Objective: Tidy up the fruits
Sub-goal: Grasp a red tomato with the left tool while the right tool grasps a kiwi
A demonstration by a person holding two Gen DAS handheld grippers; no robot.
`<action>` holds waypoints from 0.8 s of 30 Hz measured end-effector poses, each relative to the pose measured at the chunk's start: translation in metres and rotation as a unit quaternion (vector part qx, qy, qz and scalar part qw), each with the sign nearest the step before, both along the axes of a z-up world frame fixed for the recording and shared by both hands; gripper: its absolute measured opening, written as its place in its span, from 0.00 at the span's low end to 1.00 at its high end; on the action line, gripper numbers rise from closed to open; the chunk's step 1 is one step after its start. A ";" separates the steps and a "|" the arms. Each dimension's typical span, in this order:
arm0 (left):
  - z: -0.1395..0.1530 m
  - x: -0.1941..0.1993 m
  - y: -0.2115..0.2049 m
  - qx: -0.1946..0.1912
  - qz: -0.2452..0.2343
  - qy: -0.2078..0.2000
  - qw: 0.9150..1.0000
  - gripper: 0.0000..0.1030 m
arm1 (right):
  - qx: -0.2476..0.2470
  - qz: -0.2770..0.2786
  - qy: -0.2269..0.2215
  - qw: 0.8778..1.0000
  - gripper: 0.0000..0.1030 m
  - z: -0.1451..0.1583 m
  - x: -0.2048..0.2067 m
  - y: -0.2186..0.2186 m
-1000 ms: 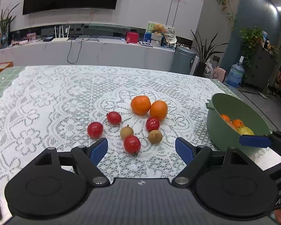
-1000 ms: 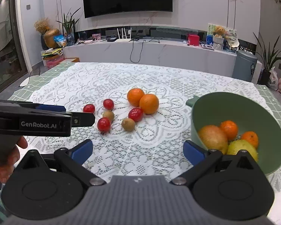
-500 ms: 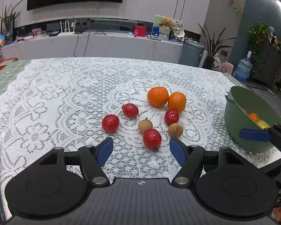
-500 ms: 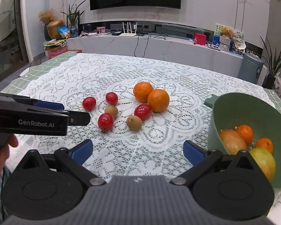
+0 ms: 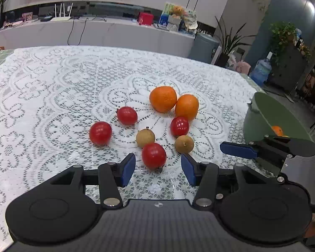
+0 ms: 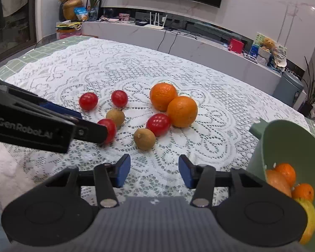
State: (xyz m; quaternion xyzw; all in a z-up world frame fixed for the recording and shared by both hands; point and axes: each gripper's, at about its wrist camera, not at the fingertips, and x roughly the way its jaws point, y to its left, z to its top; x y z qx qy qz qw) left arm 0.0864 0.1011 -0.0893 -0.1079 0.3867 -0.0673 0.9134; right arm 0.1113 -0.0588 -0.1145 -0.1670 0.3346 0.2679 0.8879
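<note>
Both jaws have just been narrowing. Left gripper (image 5: 158,169) is closing in around the nearest tomato (image 5: 154,155), not yet pinching; right gripper (image 6: 154,173) is hovering empty, brown fruit (image 6: 144,138) at 12 o'clock.

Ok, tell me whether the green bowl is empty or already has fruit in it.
Not empty. The green bowl holds several orange and yellow fruits low against its wall; the left wrist view also shows an orange one inside.
</note>
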 end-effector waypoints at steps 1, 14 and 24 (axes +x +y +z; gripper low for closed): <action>-0.001 0.003 0.000 -0.003 0.002 0.004 1.000 0.57 | 0.001 0.003 -0.001 1.000 0.45 -0.001 0.002 0.000; -0.014 0.025 0.001 -0.018 0.020 0.046 0.999 0.36 | -0.001 0.041 -0.016 0.999 0.41 -0.007 0.014 0.015; -0.015 0.024 0.006 -0.032 0.019 0.048 0.998 0.31 | -0.005 0.047 -0.010 0.999 0.32 -0.014 0.023 0.022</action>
